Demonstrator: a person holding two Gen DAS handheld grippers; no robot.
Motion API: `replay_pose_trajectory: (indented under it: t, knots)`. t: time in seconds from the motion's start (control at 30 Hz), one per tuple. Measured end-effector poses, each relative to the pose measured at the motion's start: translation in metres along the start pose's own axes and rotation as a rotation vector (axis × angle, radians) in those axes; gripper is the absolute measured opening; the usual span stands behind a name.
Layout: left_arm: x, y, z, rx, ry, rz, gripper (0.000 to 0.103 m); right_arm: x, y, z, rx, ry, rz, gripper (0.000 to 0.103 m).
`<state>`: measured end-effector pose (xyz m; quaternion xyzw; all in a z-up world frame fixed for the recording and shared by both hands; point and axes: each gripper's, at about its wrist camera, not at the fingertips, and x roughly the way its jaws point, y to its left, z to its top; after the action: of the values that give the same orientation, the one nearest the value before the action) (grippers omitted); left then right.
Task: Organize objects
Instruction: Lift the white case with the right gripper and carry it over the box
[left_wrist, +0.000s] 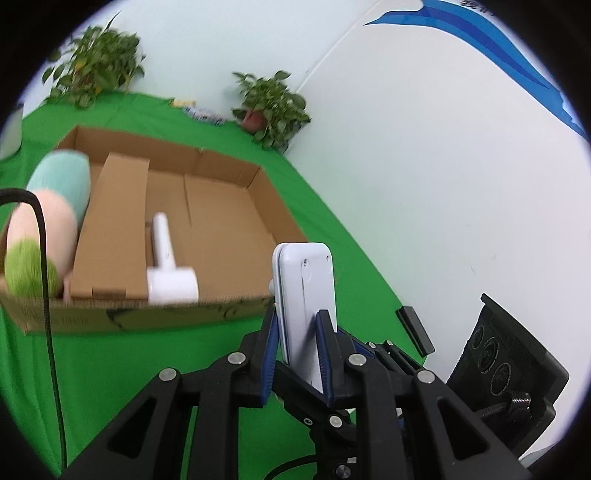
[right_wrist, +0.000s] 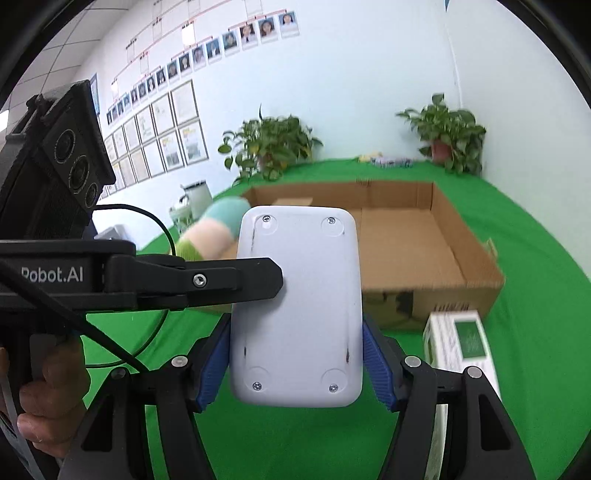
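left gripper (left_wrist: 297, 321) | pinches white device (left_wrist: 308, 295) edgewise | right gripper (right_wrist: 295, 354) flanks it

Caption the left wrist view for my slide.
Left gripper holds white device before cardboard box.

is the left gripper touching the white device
Touching: the left wrist view shows the left gripper with both blue pads pressed on the white device.

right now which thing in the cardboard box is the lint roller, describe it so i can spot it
Find the open cardboard box on the green cloth. Against its near wall, right of a flat cardboard piece, lies the lint roller. It is all white and T-shaped, unlike the pastel plush toy at the left.
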<state>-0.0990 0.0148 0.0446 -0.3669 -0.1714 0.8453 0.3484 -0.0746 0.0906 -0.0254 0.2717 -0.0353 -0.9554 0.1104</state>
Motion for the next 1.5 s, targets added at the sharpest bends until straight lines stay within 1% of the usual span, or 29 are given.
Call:
replay_pose_trajectory:
  t: [0.07, 0.27, 0.47, 0.6, 0.77, 0.87, 1.03, 1.13, 1.3, 1.43, 1.5]
  knots:
    - [0.008, -0.011, 0.015, 0.023, -0.013, -0.001, 0.018, -0.003, -0.001, 0.014, -0.004, -0.027, -0.003, 0.063]
    - [0.001, -0.026, 0.044, 0.088, -0.056, -0.006, 0.018, -0.014, -0.004, 0.049, -0.004, -0.093, -0.009, 0.063]
    - [0.004, -0.026, 0.069, 0.110, -0.059, 0.006, 0.018, -0.014, -0.006, 0.077, 0.009, -0.105, 0.000, 0.063]
    - [0.014, -0.020, 0.093, 0.108, -0.025, 0.032, 0.019, -0.001, -0.011, 0.102, 0.023, -0.064, 0.011, 0.063]
    - [0.039, 0.000, 0.117, 0.069, 0.029, 0.064, 0.019, 0.035, -0.029, 0.135, 0.061, 0.021, 0.040, 0.063]
    - [0.056, 0.016, 0.123, 0.035, 0.071, 0.078, 0.019, 0.061, -0.044, 0.145, 0.102, 0.075, 0.061, 0.063]
    - [0.089, 0.050, 0.119, -0.041, 0.149, 0.099, 0.019, 0.113, -0.068, 0.145, 0.164, 0.180, 0.094, 0.063]
    - [0.106, 0.066, 0.114, -0.069, 0.187, 0.115, 0.019, 0.142, -0.079, 0.132, 0.192, 0.235, 0.107, 0.063]
    - [0.128, 0.084, 0.107, -0.097, 0.239, 0.140, 0.019, 0.182, -0.090, 0.112, 0.230, 0.303, 0.127, 0.063]
    - [0.146, 0.097, 0.101, -0.125, 0.286, 0.151, 0.019, 0.203, -0.097, 0.085, 0.259, 0.357, 0.136, 0.063]
    - [0.153, 0.102, 0.097, -0.131, 0.303, 0.161, 0.019, 0.214, -0.101, 0.077, 0.272, 0.385, 0.138, 0.063]
